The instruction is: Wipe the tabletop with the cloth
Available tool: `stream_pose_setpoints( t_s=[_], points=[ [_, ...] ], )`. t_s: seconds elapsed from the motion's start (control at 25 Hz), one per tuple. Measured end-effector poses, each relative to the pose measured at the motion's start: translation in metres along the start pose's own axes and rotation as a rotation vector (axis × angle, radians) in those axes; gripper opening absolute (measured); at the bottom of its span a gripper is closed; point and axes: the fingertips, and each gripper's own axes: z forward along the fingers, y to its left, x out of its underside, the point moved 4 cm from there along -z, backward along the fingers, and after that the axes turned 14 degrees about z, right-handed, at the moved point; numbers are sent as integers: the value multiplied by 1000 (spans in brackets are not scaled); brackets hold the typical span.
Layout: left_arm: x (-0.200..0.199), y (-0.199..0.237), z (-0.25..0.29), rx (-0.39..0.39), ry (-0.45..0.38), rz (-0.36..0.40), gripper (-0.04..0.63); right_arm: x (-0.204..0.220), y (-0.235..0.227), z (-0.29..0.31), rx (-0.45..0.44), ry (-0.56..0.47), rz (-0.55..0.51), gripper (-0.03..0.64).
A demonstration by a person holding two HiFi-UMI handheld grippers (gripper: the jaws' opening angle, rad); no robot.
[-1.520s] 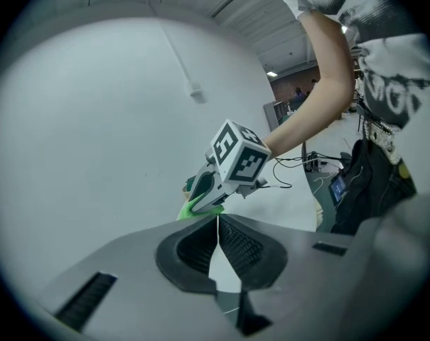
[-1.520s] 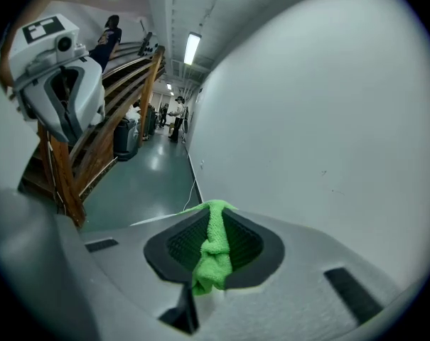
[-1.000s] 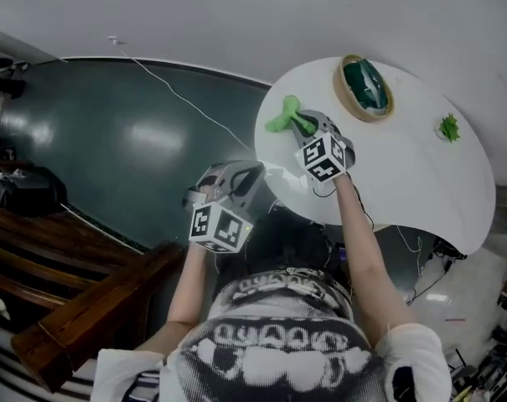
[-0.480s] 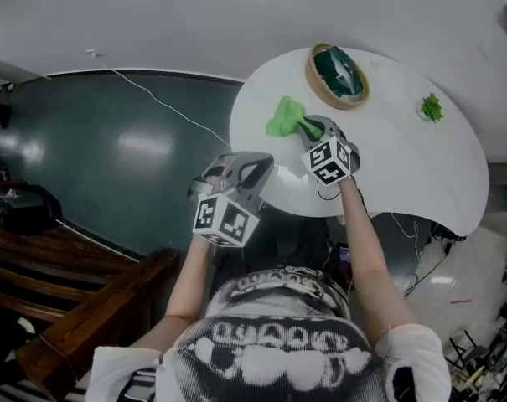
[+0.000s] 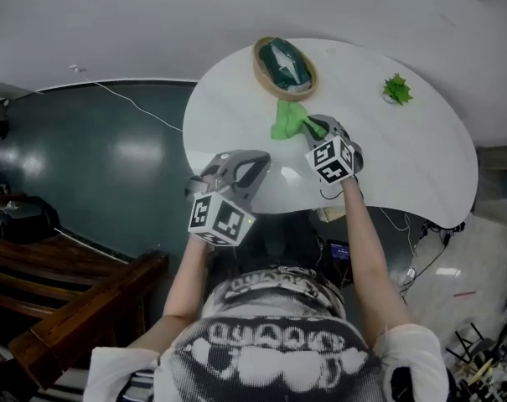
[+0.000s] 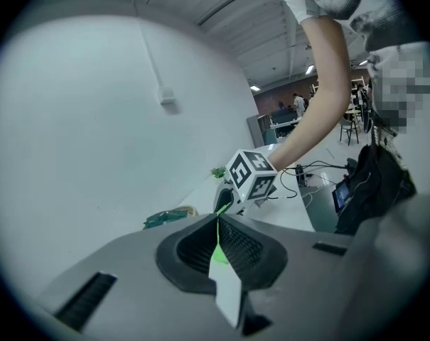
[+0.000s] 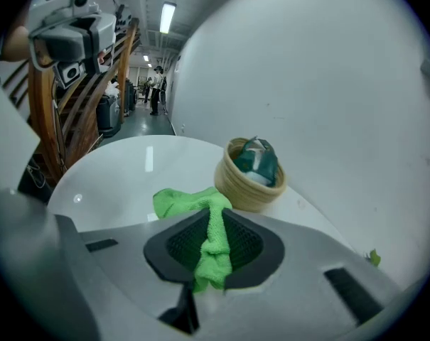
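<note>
— On the white table (image 5: 404, 157), where does the cloth (image 5: 288, 121) lie?
— Far side, just beside the basket (image 5: 259, 64), pinched in the right gripper's (image 5: 318, 127) closed jaws. Left gripper (image 5: 236, 167) hovers by the near-left edge, jaws together, empty.

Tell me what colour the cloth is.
The cloth is bright green, clearest in the right gripper view.

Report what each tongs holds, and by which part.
Right tongs: green cloth, pinched at one bunched end. Left tongs: shut, nothing held.

Head view looks steeply down; both gripper views (low, close) share its tabletop (image 5: 404, 157)
</note>
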Motion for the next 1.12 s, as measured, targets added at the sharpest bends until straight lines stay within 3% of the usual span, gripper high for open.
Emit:
stream_pose_setpoints(
  t_s=[0.28, 0.68, 1.12],
  points=[
    [-69, -22, 67, 10, -18, -4, 7, 68, -90, -49, 51, 24, 33, 52],
    [-151, -54, 155, 109, -108, 28, 7, 168, -209, -116, 188, 74, 137, 51],
    [-203, -72, 225, 229, -161, 93, 6, 267, -329, -189, 391, 162, 268, 51]
  ],
)
